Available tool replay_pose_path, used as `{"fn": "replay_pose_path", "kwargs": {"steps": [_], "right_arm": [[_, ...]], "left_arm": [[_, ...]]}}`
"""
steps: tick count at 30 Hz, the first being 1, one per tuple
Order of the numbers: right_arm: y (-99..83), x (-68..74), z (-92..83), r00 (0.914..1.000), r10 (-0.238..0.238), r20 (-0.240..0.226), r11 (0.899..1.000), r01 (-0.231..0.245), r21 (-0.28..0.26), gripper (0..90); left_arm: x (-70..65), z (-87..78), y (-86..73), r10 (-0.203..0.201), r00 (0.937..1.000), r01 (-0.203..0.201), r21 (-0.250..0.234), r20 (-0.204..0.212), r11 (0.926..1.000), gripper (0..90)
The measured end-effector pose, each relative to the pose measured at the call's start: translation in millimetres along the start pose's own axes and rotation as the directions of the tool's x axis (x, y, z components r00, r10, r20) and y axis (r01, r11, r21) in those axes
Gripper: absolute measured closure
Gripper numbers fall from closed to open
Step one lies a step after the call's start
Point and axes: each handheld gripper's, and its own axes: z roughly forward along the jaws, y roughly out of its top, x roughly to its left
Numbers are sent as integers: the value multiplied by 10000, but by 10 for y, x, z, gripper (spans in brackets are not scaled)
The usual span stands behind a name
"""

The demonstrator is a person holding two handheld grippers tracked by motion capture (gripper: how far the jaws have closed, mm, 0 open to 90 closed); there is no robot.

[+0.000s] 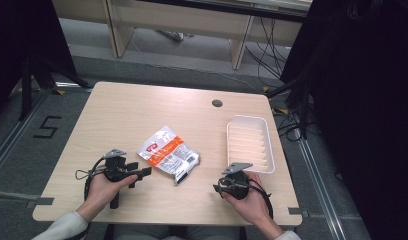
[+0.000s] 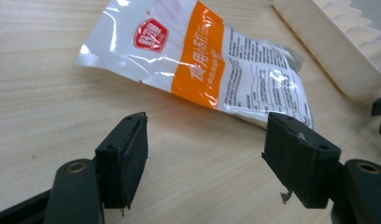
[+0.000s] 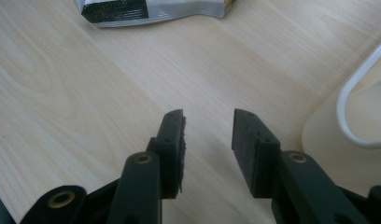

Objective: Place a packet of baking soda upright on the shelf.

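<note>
While the table (image 1: 122, 115) spreads across the centre of the high view, its near edge is cut by 2 forearms that enter from the bottom. At centre right of that frame lies the white tray (image 1: 250, 143), ribbed inside; in the left gripper view it shows at the upper right corner, cut off by the frame, and in the right gripper view a curved white rim (image 3: 354, 100) at the right edge is all there is to see of it. The packet (image 1: 168, 154) lies flat at the centre of the high view, white and orange with a red badge; its small print is too fine to read. In the left gripper view it sits in the upper middle (image 2: 198, 60), apart from the jaws; in the right gripper view just its silver and black end (image 3: 151, 11) shows at the top edge. The left gripper (image 1: 142, 172), lower left of the high view, has its jaws spread wide with bare wood between them. The right gripper (image 1: 218, 188), lower right, stands part open, nothing between its jaws.
</note>
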Motion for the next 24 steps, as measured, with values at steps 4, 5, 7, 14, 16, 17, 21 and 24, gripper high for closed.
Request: {"fn": "replay_pose_path", "kwargs": {"steps": [4,5,7,14,16,17,21,24], "right_arm": [[-6,15,-12,9998,212,-14,9998,-212,1,643],[-7,17,-16,9999,163,-14,9999,-163,14,642],[-9,31,-26,9997,227,21,9997,-227,-2,642],[-15,39,-5,9997,250,45,9995,-249,-206,642],[-16,36,0,9998,161,103,9996,-159,-231,642],[-16,36,-1,9998,167,95,9996,-165,-225,643],[-19,32,3,9999,42,158,9997,-38,-243,641],[-11,36,-18,10000,7,76,10000,-7,-17,641]], "left_arm": [[48,63,48,-294,9995,293,-94,-96,9995,296],[52,80,55,-298,9995,298,-40,-101,9995,296],[53,111,63,-388,9992,388,12,-86,9992,296],[65,199,78,-757,9971,756,141,64,9970,299],[75,224,89,-861,9963,861,124,56,9962,300],[80,241,93,-917,9958,917,81,12,9958,301],[94,296,112,-1187,9929,1187,55,87,9929,312],[104,318,128,-1149,9934,1149,16,73,9934,315]]}}
